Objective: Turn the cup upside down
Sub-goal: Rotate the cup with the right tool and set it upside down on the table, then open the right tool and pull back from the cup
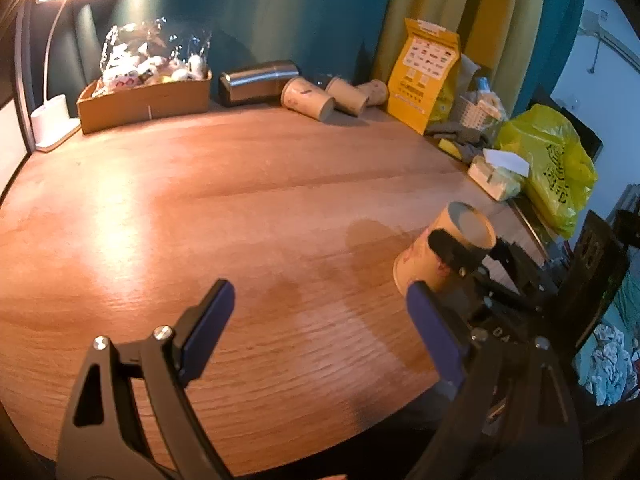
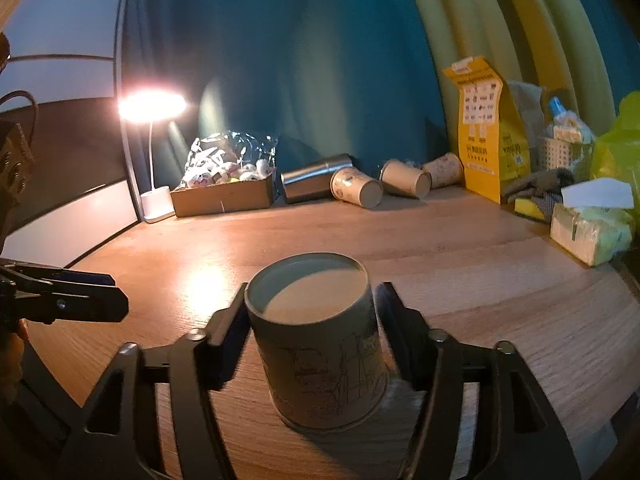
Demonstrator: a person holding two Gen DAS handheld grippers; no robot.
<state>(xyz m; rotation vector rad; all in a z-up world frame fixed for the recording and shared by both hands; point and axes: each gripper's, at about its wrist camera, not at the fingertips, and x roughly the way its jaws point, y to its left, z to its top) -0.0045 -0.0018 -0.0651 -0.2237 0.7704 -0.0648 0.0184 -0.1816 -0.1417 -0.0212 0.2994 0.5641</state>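
We can't read the print on the yellow bag [image 2: 486, 128] or the green plastic bag [image 1: 556, 168]; only "DA" shows on the right gripper [image 2: 310, 304] body in left wrist view. We see the cup [image 2: 320, 344] w/ faint line drawings, upside down, rim on the table [image 1: 200, 200], near right side. Right gripper comes in from the near edge, fingers level w/ cup, left one touching its upper wall, right one just beside it w/ a small gap, so not clamped. Left gripper [image 1: 320, 304] hovers over bare table, jaws wide apart, holding nothing. Spare cups [image 2: 356, 188] lie on their sides at far edge
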